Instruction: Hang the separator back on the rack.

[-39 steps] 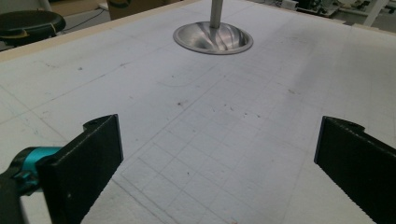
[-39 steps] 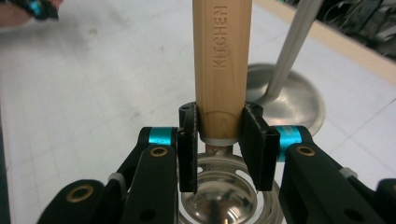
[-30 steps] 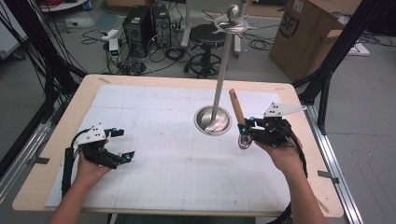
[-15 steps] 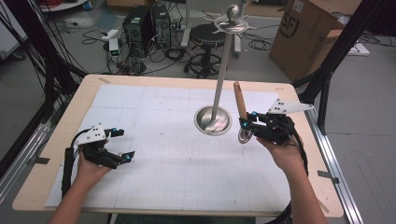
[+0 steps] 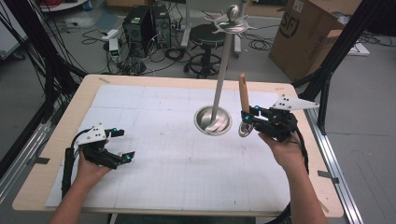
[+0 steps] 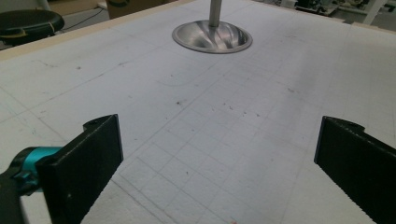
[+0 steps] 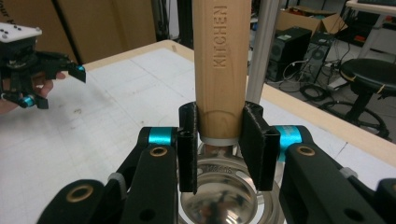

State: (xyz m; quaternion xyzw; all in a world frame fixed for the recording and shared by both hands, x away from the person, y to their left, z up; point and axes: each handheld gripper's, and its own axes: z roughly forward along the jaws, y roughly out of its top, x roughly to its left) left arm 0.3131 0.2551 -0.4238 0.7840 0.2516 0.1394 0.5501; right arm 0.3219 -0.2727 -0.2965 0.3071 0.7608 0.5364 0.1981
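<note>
R gripper (image 5: 248, 122) pinches spoon (image 7: 219, 70) low on wood handle, jaws tight on both sides. Handle points up, shiny bowl hangs under jaws, just beside stand (image 5: 223, 65) base. L gripper (image 5: 120, 145) rests on table (image 5: 154, 116) far off, jaws wide apart, nothing in them.

Looks like job = hang spoon on stand top hooks.

- Lift slow, straight up
- Keep squeeze firm, spoon may slip
- Don't bump pole
- L stays put

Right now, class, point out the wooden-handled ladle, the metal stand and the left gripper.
wooden-handled ladle (image 7: 219, 70): right gripper view, on its wooden handle.
metal stand (image 5: 213, 122): high view, on its round base.
left gripper (image 5: 122, 145): high view, between its fingertips.
</note>
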